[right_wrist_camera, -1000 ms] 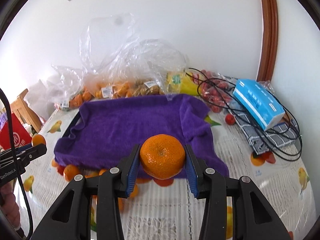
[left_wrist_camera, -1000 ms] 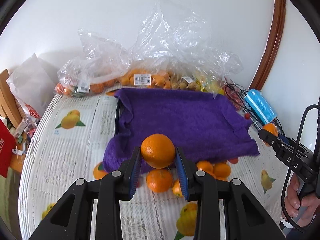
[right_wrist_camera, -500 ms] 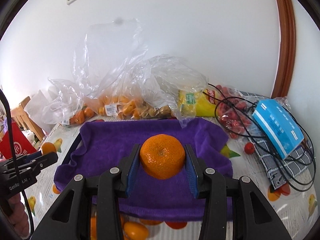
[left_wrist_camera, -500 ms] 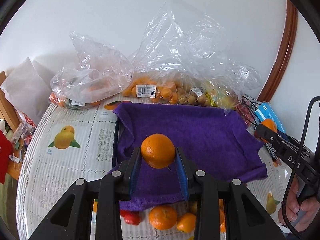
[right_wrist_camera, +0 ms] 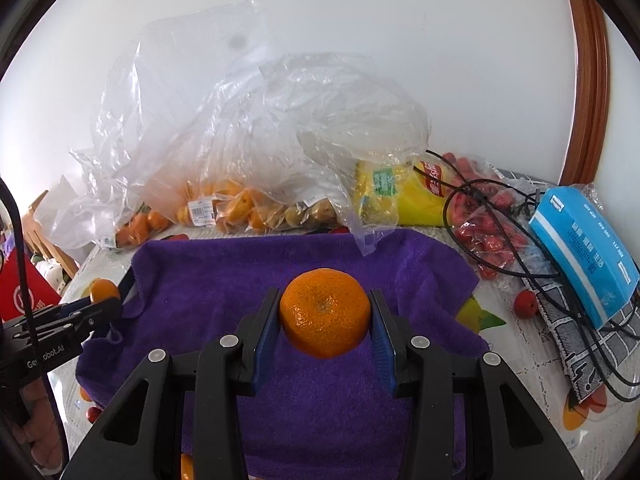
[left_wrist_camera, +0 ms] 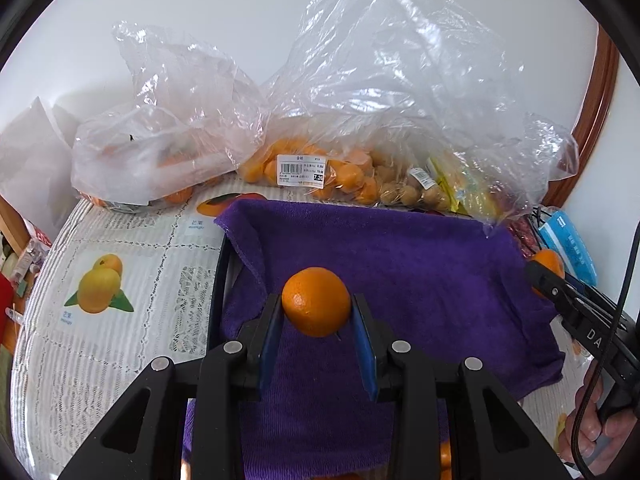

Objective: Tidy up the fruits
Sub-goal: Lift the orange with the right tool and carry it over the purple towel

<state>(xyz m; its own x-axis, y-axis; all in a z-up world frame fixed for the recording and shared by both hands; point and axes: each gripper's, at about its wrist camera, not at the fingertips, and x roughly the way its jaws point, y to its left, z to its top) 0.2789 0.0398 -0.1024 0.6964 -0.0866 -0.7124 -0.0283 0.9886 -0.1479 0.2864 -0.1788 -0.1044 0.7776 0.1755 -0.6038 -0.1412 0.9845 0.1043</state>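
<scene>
Left wrist view: the left hand-held gripper [left_wrist_camera: 316, 322], black-framed with blue pads, is clamped on a round, smooth-skinned orange [left_wrist_camera: 316, 301] held above the near part of a fuzzy purple towel [left_wrist_camera: 420, 272]; the towel lies draped over a dark-rimmed tray [left_wrist_camera: 219, 280] on a tabletop [left_wrist_camera: 120, 344] covered in a lace-patterned cloth printed with fruit pictures; along the far edge, crinkled clear plastic bags [left_wrist_camera: 360, 92] hold small orange fruits [left_wrist_camera: 348, 176] under a barcode label, small tan round fruits [left_wrist_camera: 416, 196] to their right, and more orange fruit in the cloudier left bag [left_wrist_camera: 160, 152]; right wrist view: the right hand-held gripper [right_wrist_camera: 325, 326] is clamped on a flatter, dimpled mandarin [right_wrist_camera: 325, 312], also over the towel; to the right lie a blue tissue pack [right_wrist_camera: 584, 248], a tangle of black cable [right_wrist_camera: 500, 240], a bag of small red fruits [right_wrist_camera: 488, 232] and a yellow packet [right_wrist_camera: 400, 200].
</scene>
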